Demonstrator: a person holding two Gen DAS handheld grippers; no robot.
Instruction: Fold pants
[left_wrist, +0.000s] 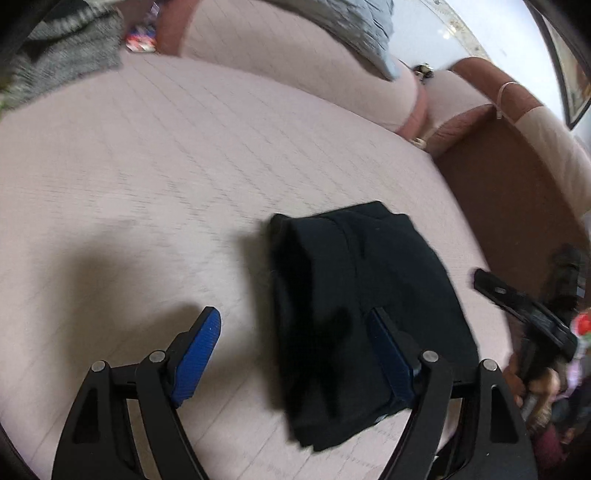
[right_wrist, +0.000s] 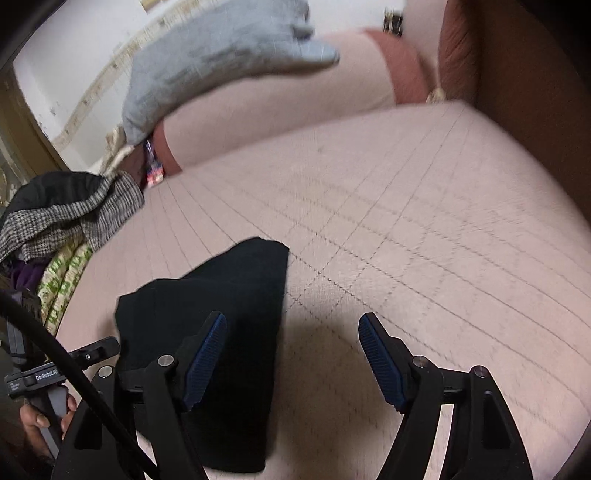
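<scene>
folded pants lie on the sofa seat, both grippers free above them

the black pants (left_wrist: 354, 310) lie as a compact folded bundle on the pale quilted sofa seat (left_wrist: 166, 166). taking the pants as the landmark: the left gripper (left_wrist: 295, 350) hangs over their near edge, one blue pad over bare seat just beside the bundle and the other over the dark cloth. its jaws stand wide apart with nothing pressed between them. the right gripper (right_wrist: 291, 358) is at the opposite side of the pants, jaws likewise wide apart and holding nothing; one pad overlaps the bundle in its own view, the other is over bare cushion. whether any pad brushes the cloth cannot be told through the blur.

well beyond the pants, a grey cloth (right_wrist: 221, 55) drapes over the sofa back, and a checked garment (right_wrist: 74, 218) is heaped at the far end of the seat.

judging by the tidy shape, the folding looks near done or done. the risk from here lies with the pads that overlap the pants: if a gripper swings sideways while low, a pad could catch the top layer and drag the fold open. the bundle also lies close to the front edge of the seat, so a nudge that way might tip it off.
</scene>
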